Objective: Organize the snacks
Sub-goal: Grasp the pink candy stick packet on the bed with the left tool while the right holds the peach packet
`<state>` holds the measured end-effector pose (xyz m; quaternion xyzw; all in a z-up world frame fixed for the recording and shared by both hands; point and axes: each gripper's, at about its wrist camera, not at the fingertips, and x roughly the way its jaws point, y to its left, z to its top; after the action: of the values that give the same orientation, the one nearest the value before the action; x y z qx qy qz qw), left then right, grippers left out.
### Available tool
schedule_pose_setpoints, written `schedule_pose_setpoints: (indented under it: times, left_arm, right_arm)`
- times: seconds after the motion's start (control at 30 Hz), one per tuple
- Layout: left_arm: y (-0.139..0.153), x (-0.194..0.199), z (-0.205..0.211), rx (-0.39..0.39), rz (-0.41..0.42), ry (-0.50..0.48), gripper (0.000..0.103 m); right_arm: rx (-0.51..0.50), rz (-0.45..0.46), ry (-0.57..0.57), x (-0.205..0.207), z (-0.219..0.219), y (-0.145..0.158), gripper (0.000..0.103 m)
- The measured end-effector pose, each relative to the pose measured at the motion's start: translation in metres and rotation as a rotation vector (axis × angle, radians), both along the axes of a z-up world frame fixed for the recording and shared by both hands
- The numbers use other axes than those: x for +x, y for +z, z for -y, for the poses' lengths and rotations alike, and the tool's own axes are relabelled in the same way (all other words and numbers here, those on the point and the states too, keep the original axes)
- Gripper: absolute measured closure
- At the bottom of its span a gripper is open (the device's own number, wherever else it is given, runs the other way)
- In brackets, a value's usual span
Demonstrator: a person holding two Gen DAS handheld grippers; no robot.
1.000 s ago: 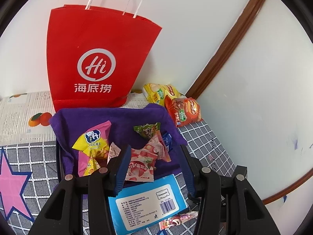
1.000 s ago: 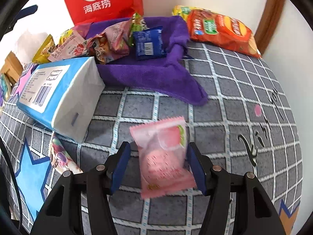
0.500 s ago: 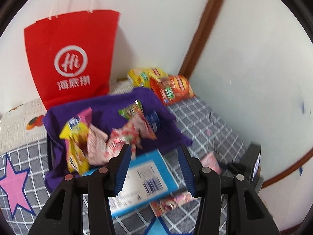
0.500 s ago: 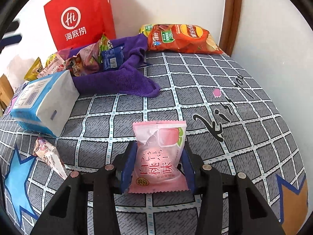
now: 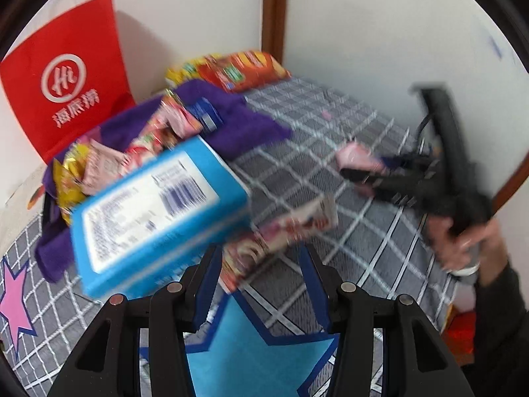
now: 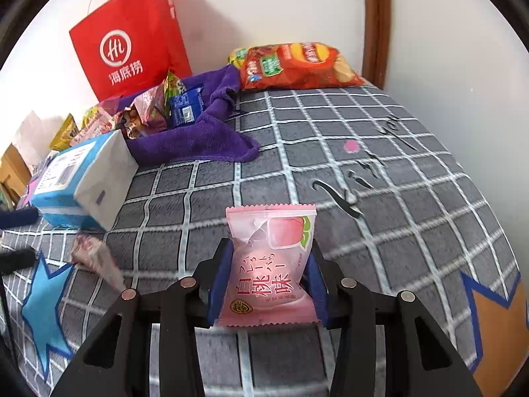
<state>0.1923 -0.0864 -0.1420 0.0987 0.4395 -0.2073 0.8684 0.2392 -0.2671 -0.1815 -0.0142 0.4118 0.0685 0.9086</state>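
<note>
The pink peach-print snack packet [image 6: 269,266], pinched between the pads of the right gripper [image 6: 268,279] above the grey checked bedcover [image 6: 380,172] toward its near edge, could be crushed or slip if squeezed unevenly, while the left gripper [image 5: 261,284], part-open and empty, is held over a pink patterned wrapper [image 5: 281,235].

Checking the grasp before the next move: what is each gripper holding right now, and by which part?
The right gripper clamps the pink peach snack packet by its two side edges, lower half. The left gripper holds nothing.

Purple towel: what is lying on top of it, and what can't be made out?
On the purple towel lies a pile of small snack packets, a blue one clearest. The blue tissue pack hides the pile's near edge, and whatever is under the towel is covered.
</note>
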Motion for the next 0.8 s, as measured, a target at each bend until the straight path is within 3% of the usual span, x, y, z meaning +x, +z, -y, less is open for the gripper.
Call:
schedule_pose_setpoints:
  times: [0.1, 0.4, 0.5, 0.6, 0.63, 0.8]
  left_arm:
    - [-0.012, 0.003, 0.008, 0.017, -0.03, -0.023, 0.056]
    - [-0.03, 0.018, 0.022, 0.125, 0.04, -0.018, 0.056]
    - [-0.032, 0.024, 0.021, 0.094, 0.01, -0.016, 0.057]
    - [-0.035, 0.025, 0.021, 0.045, -0.072, -0.04, 0.072]
    - [-0.034, 0.024, 0.021, 0.022, -0.095, -0.053, 0.072]
    - [-0.023, 0.02, 0.026, 0.015, -0.052, -0.058, 0.07]
  right_arm:
    - [0.035, 0.011, -0.01, -0.016, 0.01, 0.008, 0.059]
    - [0.014, 0.027, 0.037, -0.055, 0.018, 0.017, 0.059]
    - [-0.012, 0.034, 0.044, -0.062, 0.016, 0.015, 0.059]
    - [-0.017, 0.038, 0.051, -0.067, 0.016, 0.014, 0.059]
    - [-0.016, 0.037, 0.052, -0.068, 0.016, 0.014, 0.059]
    - [-0.021, 0.049, 0.042, -0.073, 0.019, 0.014, 0.059]
